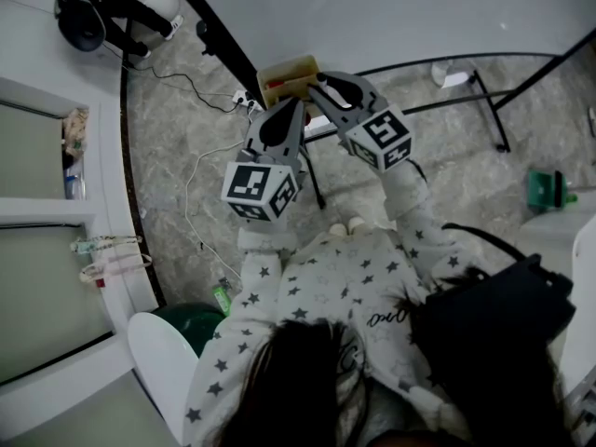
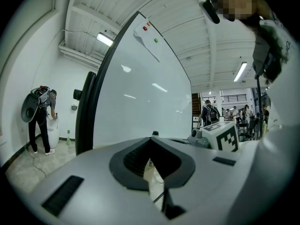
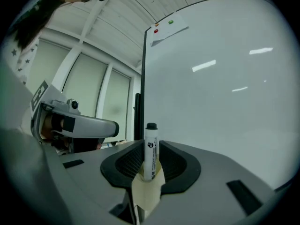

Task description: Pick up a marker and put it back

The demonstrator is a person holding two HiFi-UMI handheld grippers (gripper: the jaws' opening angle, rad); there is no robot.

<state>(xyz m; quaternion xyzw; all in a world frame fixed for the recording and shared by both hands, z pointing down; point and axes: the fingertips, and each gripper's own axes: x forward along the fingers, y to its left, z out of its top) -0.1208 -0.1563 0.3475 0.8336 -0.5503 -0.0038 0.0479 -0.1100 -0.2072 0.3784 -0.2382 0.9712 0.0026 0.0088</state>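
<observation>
Whiteboard (image 3: 220, 78) fills the background, with grey stone floor (image 1: 177, 156) down below, and both claws are raised in front of the board. Right gripper (image 3: 151, 143) is clamped on the marker (image 3: 151, 153): white barrel, black cap, standing upright between the dark pads, cap poking above the jaw tips. Left gripper (image 2: 152, 142) sits just beside it, jaws drawn together at the tips, nothing gripped. From the head view, a yellow box (image 1: 284, 65) shows just ahead of both jaw tips.
</observation>
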